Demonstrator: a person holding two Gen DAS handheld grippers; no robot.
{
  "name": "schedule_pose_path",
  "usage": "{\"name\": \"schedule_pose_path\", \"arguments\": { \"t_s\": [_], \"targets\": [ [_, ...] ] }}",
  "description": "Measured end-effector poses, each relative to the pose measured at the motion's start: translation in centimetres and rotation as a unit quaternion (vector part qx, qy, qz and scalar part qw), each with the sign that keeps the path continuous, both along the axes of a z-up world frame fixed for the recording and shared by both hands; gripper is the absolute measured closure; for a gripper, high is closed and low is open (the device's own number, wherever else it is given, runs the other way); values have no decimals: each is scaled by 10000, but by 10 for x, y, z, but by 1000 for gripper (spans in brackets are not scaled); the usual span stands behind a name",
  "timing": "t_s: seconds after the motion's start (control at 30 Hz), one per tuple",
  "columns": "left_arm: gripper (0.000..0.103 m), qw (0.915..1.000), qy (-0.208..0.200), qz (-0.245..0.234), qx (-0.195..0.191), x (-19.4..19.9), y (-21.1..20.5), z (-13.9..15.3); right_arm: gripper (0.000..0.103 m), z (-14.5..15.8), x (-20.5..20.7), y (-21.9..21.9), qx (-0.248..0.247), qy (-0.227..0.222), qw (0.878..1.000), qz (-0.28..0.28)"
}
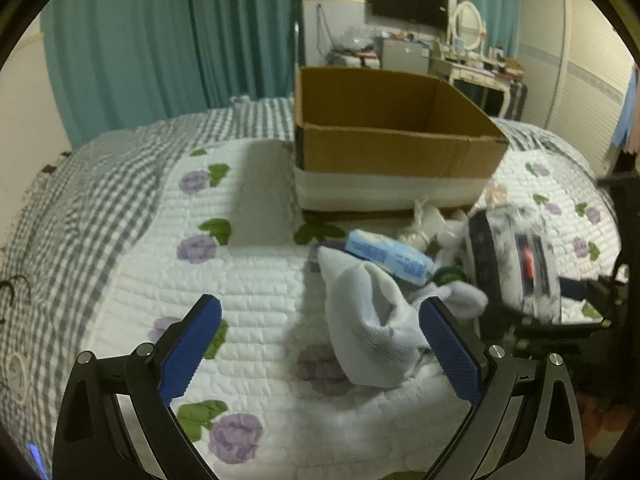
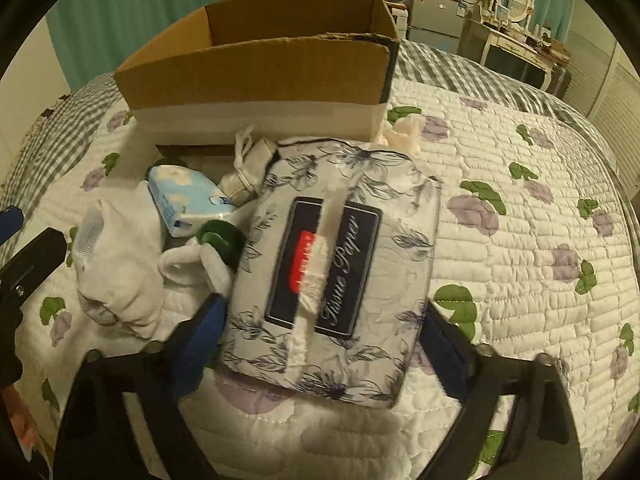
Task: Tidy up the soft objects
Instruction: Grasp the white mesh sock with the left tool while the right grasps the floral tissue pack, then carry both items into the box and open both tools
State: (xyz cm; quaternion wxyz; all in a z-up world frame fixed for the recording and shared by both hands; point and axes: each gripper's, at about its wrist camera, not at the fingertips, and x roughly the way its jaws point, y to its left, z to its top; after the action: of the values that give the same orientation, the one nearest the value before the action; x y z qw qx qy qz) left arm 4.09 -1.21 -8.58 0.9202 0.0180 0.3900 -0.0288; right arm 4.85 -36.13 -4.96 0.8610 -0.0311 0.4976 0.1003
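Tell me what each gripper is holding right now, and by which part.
The right gripper clamps the floral tissue paper pack across its near end, one finger on each long side. The left gripper is open and holds nothing; the white sock lies between its fingers.

cardboard box [image 2: 256,68]: 1 | floral tissue pack [image 2: 340,264]: 1 | blue tissue packet [image 2: 188,200]: 1 | white socks [image 1: 368,320]: 2 | green ring [image 2: 220,240]: 1

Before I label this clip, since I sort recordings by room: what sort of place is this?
Most likely a bedroom: a quilt covering a bed, a vanity with an oval mirror, and curtains.
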Motion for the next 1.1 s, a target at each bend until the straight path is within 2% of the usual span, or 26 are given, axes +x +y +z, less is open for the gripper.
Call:
{"name": "schedule_pose_path", "arguments": {
  "t_s": [0.2,0.4,0.53,0.57,0.6,0.67,0.77,0.93,1.03,1.1],
  "targets": [
    [2,9995,250,-174,83,3,-8,-13,25,21,-5,-15,116,-330,9993,-95],
    [2,9976,496,-487,-37,5,-24,-29,25,43,-8,-27,245,-620,9976,-199],
    [4,9966,509,-649,-90,12,-32,-38,25,47,-8,-27,285,-657,9973,-175],
    [11,9961,517,-701,-129,13,-34,-40,25,47,-8,-26,279,-654,9973,-170],
    [24,9954,527,-774,-206,13,-34,-40,25,46,-8,-26,276,-642,9974,-166],
    [36,9930,532,-939,-470,12,-34,-40,25,45,-8,-26,284,-613,9976,-160],
    [47,9933,533,-954,-385,10,-35,-38,25,46,-11,-27,300,-606,9976,-154],
    [50,9943,476,-892,-329,0,-32,-20,25,64,-18,-35,415,-765,9960,-199],
    [50,9958,331,-778,-350,-5,-25,5,25,80,-24,-39,453,-915,9945,-238],
    [50,9968,93,-748,-266,-5,-20,25,25,93,-28,-42,482,-1041,9931,-234]
  ]
}}
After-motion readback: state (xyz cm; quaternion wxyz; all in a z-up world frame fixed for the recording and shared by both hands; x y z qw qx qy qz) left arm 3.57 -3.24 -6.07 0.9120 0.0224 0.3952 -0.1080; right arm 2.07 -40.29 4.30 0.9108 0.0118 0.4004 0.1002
